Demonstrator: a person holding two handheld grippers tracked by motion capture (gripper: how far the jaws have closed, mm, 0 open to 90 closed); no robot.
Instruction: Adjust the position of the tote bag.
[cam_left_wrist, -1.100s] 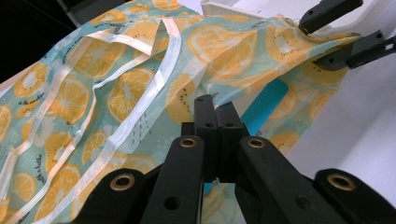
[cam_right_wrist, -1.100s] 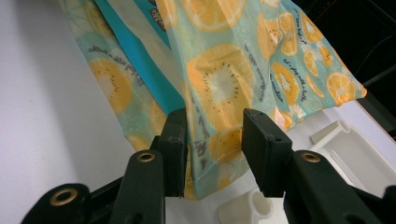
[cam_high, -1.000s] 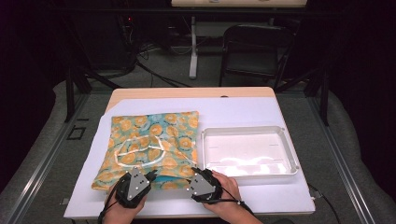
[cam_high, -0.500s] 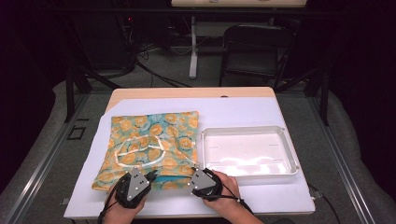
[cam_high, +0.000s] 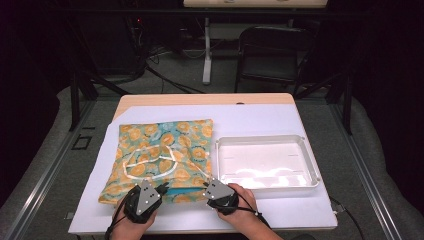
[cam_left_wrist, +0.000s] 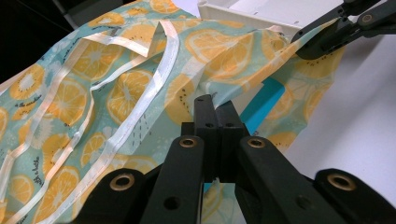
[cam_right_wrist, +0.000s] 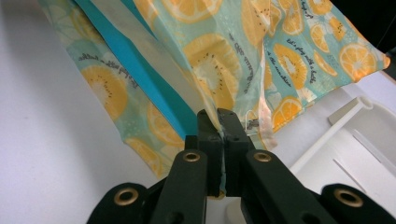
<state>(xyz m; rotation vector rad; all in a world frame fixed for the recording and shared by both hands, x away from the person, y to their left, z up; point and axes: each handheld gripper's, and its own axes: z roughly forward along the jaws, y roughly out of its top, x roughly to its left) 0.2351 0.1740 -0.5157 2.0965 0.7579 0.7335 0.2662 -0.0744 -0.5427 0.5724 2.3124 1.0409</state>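
A cloth bag (cam_high: 162, 157) printed with orange slices on a teal ground lies flat on the white table (cam_high: 280, 212), in the lower left of the high view. A pale ribbon strap (cam_high: 150, 165) loops across its middle. Just beside it on the right sits an open white tray (cam_high: 305, 150) — its near left corner is close to the bag's lower right corner.

At the bottom of that view, two hands hold the bag's near edge. The left gripper (cam_high: 161, 189), under its grey three-cornered plate, meets the cloth left of a bright blue strip (cam_high: 182, 191) showing in the hem. The right gripper (cam_high: 206, 184) meets the lower right corner of the bag.

In the left gripper view, the left gripper (cam_left_wrist: 215, 100) has its black jaws pressed together on a raised fold of the printed cloth (cam_left_wrist: 116, 88), with the other gripper (cam_left_wrist: 327, 35) pinching the far corner in the upper right of the frame. In the right gripper view, the right gripper (cam_right_wrist: 223, 114) is likewise closed on the bag's edge (cam_right_wrist: 233, 60) — the cloth lifts up and away from the jaws, the blue lining (cam_right_wrist: 135, 60) shows at left, and the tray's rim (cam_right_wrist: 327, 133) lies at lower right.
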